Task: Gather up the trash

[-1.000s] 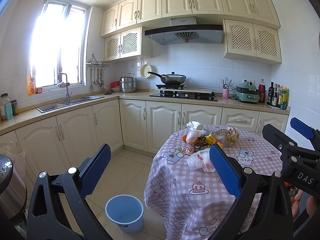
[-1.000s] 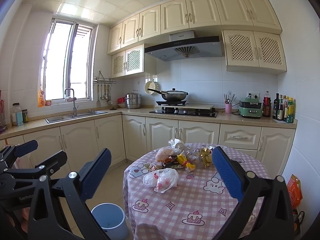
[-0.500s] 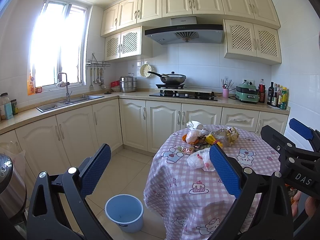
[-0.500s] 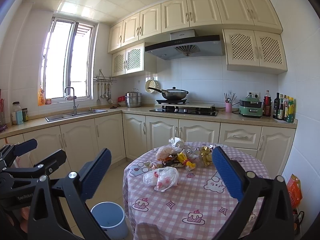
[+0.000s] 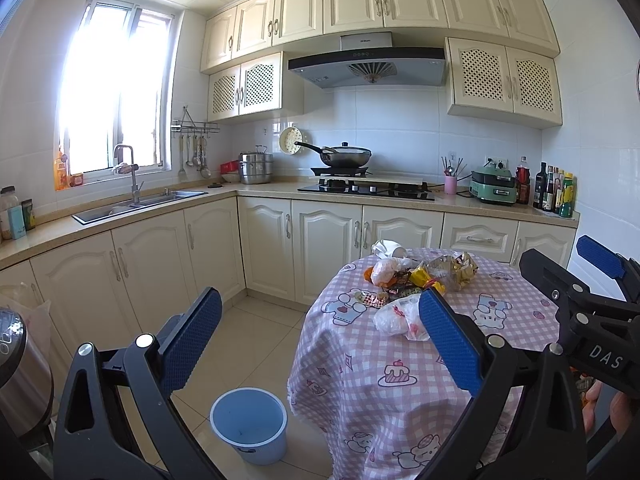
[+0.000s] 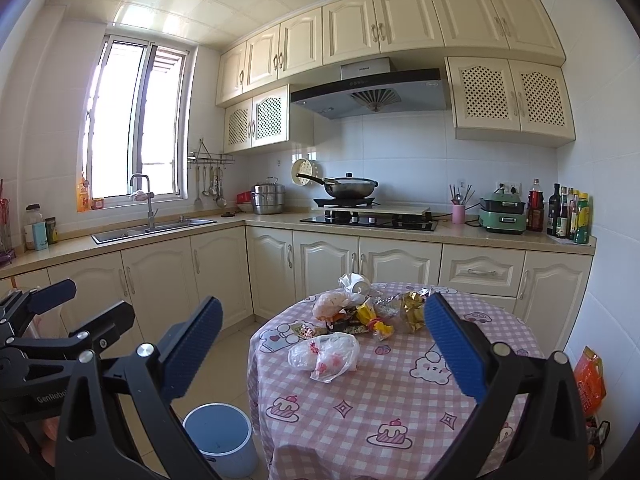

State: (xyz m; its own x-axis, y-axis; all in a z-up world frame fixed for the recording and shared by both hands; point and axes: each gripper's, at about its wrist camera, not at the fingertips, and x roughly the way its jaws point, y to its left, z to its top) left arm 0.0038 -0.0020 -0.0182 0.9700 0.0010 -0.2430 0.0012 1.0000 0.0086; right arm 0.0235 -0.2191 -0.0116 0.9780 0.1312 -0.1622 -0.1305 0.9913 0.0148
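A heap of wrappers and snack bags (image 5: 420,276) (image 6: 372,312) lies on the far half of a round table with a pink checked cloth (image 5: 400,396) (image 6: 384,412). In front of the heap sits a crumpled clear plastic bag (image 5: 396,318) (image 6: 326,356). A light blue bucket (image 5: 249,424) (image 6: 220,438) stands on the floor left of the table. My left gripper (image 5: 320,344) is open and empty, held short of the table's left side. My right gripper (image 6: 324,348) is open and empty too, raised in front of the table. Each gripper shows at the edge of the other's view.
Cream cabinets and a counter run along the back and left walls, with a sink (image 5: 136,204), a hob with a wok (image 5: 344,156) and bottles (image 6: 568,216). A steel bin (image 5: 20,376) stands at the left. An orange bag (image 6: 588,380) lies on the floor at the right.
The right gripper's view has tilted slightly, so the table sits a little lower in it. The left gripper has barely moved.
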